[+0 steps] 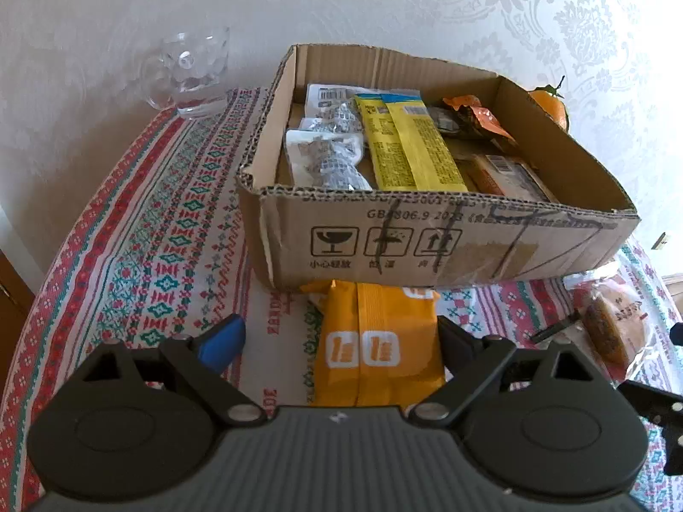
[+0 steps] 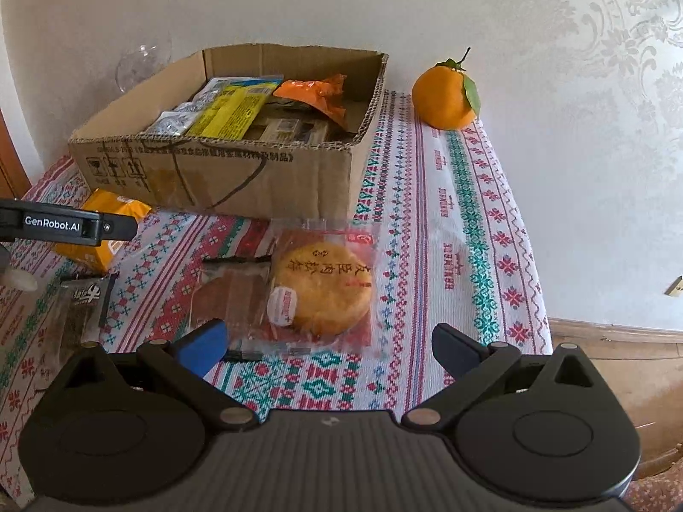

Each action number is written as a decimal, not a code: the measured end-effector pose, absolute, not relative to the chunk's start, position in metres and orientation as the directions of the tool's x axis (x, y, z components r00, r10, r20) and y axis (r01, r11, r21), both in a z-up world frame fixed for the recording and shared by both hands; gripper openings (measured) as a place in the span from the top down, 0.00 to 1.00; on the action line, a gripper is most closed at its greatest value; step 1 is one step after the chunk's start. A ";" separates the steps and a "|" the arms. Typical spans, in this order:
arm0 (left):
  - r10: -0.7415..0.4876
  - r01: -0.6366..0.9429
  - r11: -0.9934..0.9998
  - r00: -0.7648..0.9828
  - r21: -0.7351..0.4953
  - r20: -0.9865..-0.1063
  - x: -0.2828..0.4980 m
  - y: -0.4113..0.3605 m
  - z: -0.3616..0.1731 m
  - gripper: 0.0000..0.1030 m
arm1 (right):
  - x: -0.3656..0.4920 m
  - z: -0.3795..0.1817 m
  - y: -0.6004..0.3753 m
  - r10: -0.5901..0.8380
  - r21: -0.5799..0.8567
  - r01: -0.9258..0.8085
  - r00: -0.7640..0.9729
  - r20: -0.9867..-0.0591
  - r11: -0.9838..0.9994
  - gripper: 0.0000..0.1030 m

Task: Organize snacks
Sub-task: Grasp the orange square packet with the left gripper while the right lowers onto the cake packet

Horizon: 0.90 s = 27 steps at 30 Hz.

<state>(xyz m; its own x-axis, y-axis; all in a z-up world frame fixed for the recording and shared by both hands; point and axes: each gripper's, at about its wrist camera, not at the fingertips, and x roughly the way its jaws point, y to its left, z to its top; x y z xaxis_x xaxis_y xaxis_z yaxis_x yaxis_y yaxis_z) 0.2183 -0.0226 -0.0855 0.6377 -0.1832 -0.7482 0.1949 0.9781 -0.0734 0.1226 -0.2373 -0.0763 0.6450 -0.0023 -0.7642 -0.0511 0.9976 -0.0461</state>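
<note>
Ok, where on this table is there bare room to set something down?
Bare cloth lies left of the cardboard box, below the glass, and right of the box, in front of the orange. Crowded: in front of the box, with the orange packet and round pastry.

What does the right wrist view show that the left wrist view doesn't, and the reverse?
Right wrist only: the whole orange beside the box, a brown wrapped bar, and the right gripper, open. Left wrist only: the glass cup in full, and the left gripper, open over the orange packet. Both: cardboard box, yellow packets, round pastry.
</note>
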 end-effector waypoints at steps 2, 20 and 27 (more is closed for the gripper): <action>-0.170 0.189 0.980 0.639 -0.061 -0.750 0.220 -0.023 -0.086 0.10 | 0.124 -0.077 -0.239 -0.004 -0.045 -0.048 0.647 -0.763 0.998 0.00; -0.193 0.201 0.976 0.634 -0.081 -0.749 0.207 -0.028 -0.082 0.17 | 0.158 -0.084 -0.247 0.059 0.033 -0.052 0.666 -0.744 0.998 0.12; -0.219 0.220 0.971 0.638 -0.097 -0.739 0.205 -0.029 -0.078 0.34 | 0.159 -0.086 -0.246 0.049 0.038 -0.031 0.669 -0.742 0.999 0.25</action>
<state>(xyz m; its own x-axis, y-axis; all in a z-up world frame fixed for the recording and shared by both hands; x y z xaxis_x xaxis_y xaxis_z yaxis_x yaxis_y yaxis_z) 0.2055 -0.0294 -0.0778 0.6377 -0.2188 -0.7386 0.2203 0.9706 -0.0973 0.1590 -0.2463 -0.0859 0.6688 0.0493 -0.7419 -0.0312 0.9988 0.0383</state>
